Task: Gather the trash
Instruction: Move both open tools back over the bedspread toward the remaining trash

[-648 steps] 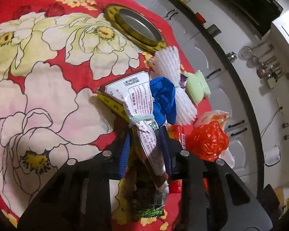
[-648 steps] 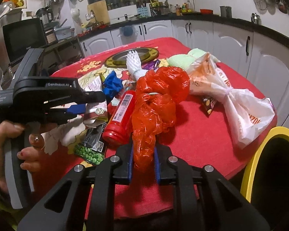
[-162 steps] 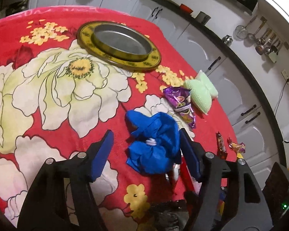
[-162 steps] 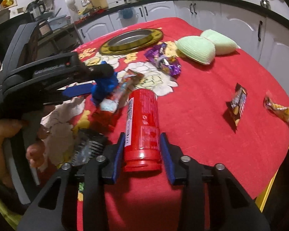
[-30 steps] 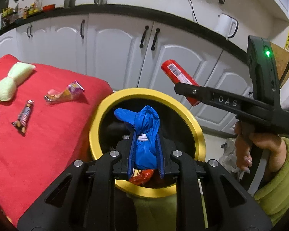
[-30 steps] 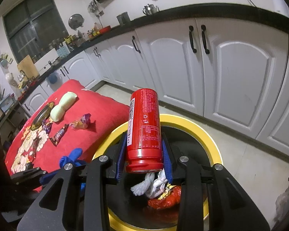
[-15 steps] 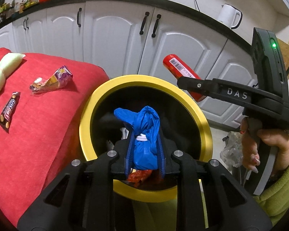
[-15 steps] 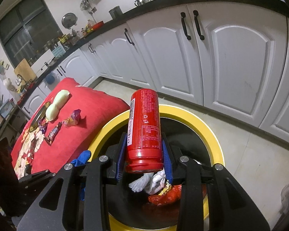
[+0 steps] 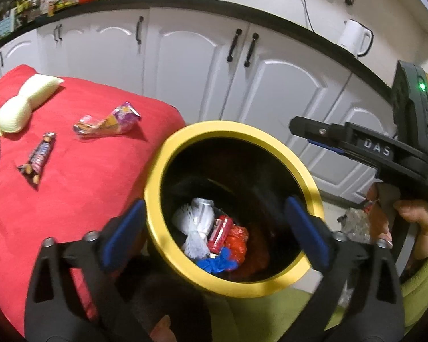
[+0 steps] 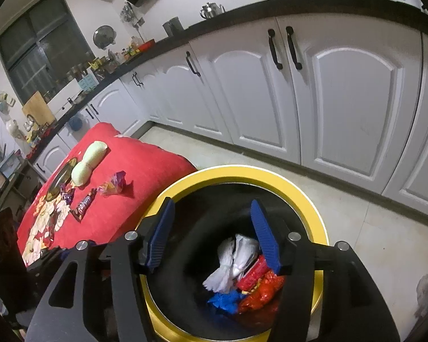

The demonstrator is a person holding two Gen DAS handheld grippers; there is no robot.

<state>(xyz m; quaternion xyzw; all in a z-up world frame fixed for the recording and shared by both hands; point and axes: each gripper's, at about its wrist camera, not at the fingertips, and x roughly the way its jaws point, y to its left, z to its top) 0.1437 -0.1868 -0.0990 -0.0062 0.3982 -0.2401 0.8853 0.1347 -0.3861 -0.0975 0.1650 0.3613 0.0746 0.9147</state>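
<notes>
My left gripper [image 9: 214,228] hangs over the mouth of the bin, its jaws having just sprung wide, and nothing sits between the blue pads [image 9: 122,235]; one pad shows outside the yellow rim [image 9: 234,126] on the table side and the other over the rim's far side. My right gripper [image 10: 212,232] is over the same opening, its jaws having just been parting as well, and they stand empty with the pads apart. From the left wrist view I can see the right gripper's black body at the right edge with a green light lit, and the person's hand [image 9: 396,219] around its handle above a green sleeve [image 9: 422,290]. Down in the black bin [image 10: 314,225], the blue bag [image 10: 224,299] lies at the bottom beside the red can [image 10: 252,272], with a crumpled red bag [image 10: 261,290] and white foam netting [image 10: 232,265] packed against them. Beyond the bin, on the red tablecloth [image 9: 85,199], a chocolate bar [image 9: 37,161] lies near a pink and purple snack wrapper [image 9: 108,121], and two pale green foam pads [image 9: 22,102] rest farther back, touching each other. White cabinets [image 10: 342,94] with black handles run behind under a dark counter, where a white kettle [image 9: 355,38] stands.
</notes>
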